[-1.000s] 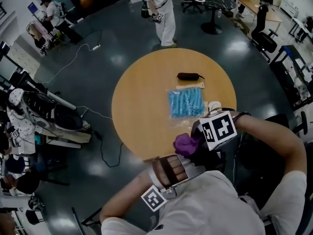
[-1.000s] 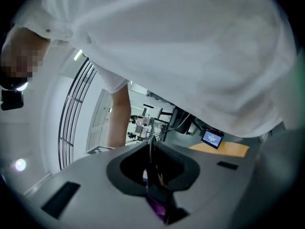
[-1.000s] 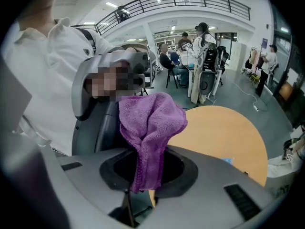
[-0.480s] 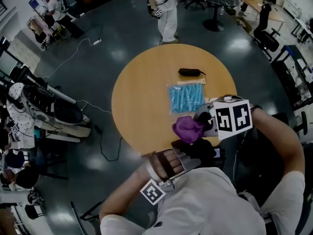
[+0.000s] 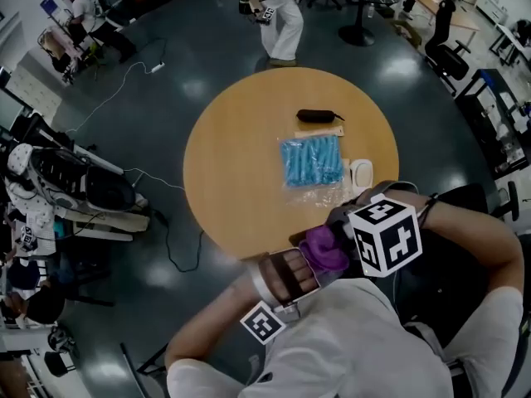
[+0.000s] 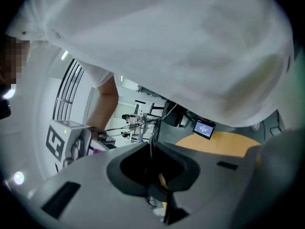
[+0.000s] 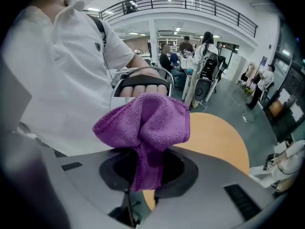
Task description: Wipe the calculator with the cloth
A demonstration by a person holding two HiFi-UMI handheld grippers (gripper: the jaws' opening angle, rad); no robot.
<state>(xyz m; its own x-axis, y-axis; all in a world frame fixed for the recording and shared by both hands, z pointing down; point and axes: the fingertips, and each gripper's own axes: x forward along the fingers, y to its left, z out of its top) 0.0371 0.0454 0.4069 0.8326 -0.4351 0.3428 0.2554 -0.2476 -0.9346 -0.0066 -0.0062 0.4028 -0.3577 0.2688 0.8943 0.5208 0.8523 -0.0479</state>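
Right tool (image 7: 145, 173): clenched on the purple cloth (image 7: 143, 123), with a fold pinched between its jaws and the rest bunched up in front of them. In the head view I find it at the near edge of the bench (image 5: 241, 156), close to my body, and the cloth touches nothing that lies on the bench.

Left tool (image 6: 155, 171): jaws drawn close together, on nothing that I can see. It sits just beside the cloth and looks toward my shirt.

Calculator: I take it to be the white flat item (image 5: 361, 175) on the bench just right of the blue packet (image 5: 312, 162), though it is too small to confirm. A black pouch (image 5: 319, 116) lies beyond the packet.

Assessment: the cloth is in hand, and that is the only step I can mark as done. No wiping contact exists, because cloth and white item are apart.

Outstanding: carry the cloth to the item, steady it with the left tool if needed, and wipe its face.
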